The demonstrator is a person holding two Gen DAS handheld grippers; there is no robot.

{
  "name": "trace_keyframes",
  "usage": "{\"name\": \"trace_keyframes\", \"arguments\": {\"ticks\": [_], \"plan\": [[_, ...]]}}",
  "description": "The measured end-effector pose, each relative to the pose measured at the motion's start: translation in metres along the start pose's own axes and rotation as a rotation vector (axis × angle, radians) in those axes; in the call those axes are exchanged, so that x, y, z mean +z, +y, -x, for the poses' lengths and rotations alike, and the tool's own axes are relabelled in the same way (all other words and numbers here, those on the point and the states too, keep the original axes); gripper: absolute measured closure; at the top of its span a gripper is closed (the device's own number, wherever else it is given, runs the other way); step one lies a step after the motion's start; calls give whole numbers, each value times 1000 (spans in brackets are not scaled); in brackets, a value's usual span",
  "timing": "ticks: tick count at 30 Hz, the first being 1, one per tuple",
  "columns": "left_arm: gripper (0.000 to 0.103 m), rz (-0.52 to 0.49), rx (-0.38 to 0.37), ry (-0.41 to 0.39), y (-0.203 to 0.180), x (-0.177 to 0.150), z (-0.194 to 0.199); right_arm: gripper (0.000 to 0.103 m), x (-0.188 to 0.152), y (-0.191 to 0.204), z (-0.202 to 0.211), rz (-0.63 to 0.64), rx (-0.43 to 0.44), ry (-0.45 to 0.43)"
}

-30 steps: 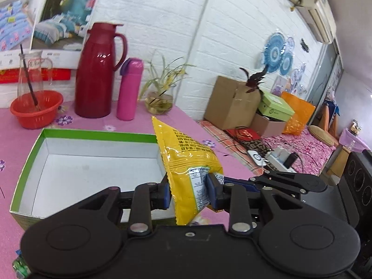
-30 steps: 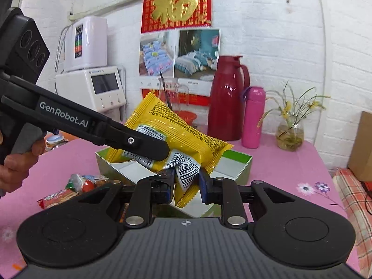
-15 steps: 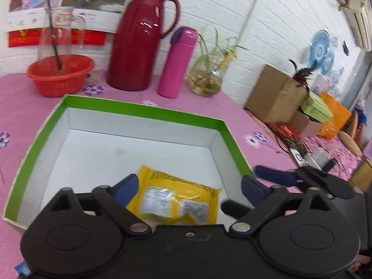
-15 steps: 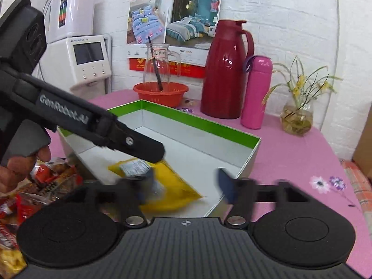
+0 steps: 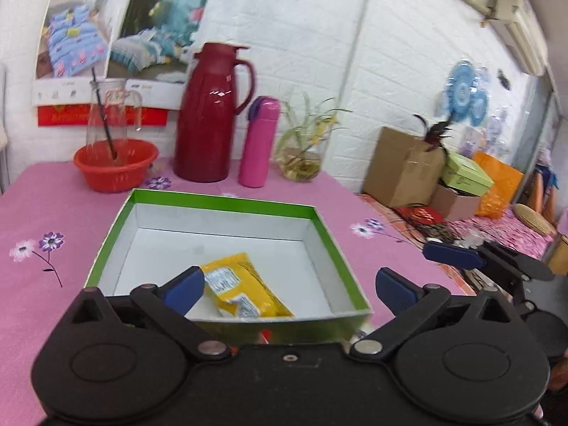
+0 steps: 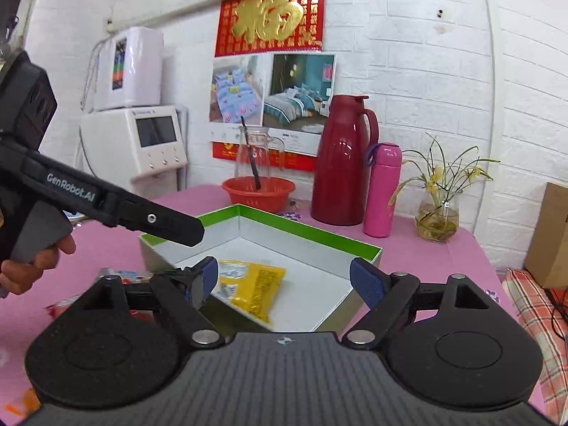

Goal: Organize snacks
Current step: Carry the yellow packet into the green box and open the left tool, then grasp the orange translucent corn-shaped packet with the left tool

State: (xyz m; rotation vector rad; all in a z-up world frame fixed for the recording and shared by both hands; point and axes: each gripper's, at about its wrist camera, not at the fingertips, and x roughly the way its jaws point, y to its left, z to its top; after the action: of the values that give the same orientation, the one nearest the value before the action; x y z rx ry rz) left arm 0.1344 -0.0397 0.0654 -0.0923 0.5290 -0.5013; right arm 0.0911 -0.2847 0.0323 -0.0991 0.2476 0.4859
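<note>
Lying flat in the green-rimmed box, the yellow snack bag sits just ahead of both released tools (other snacks wait nearer the left one).

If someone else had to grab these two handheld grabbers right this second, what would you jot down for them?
Left gripper: open, empty.
Right gripper: open, empty.
Yellow snack packet: lying flat inside the green-rimmed box, free of both grippers.
Done: that one packet is boxed.
Left: more snack packets lie on the pink table, outside the box on its left in the right wrist view. They probably go in next.
</note>
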Motion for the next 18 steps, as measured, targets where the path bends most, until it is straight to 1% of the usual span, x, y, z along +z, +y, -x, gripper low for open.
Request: {"name": "trace_keyframes", "arguments": {"ticks": [4,7,10,13,16,18], "plan": [[0,0,-24,32,-14,-22,23,0,-16,6,31,-32,42,19],[0,24,-78,85,-23,-42,36,0,-32,7,49,-66,60,74],[0,19,-119,135,-36,-64,47,0,-50,12,64,-55,57,138],[0,18,-159,198,-47,-85,50,0,-64,14,74,-44,52,188],[0,60,-195,257,-52,-105,48,0,-77,15,81,-50,66,230],[0,97,-206,274,-54,-114,47,0,-85,16,82,-51,78,252]]}}
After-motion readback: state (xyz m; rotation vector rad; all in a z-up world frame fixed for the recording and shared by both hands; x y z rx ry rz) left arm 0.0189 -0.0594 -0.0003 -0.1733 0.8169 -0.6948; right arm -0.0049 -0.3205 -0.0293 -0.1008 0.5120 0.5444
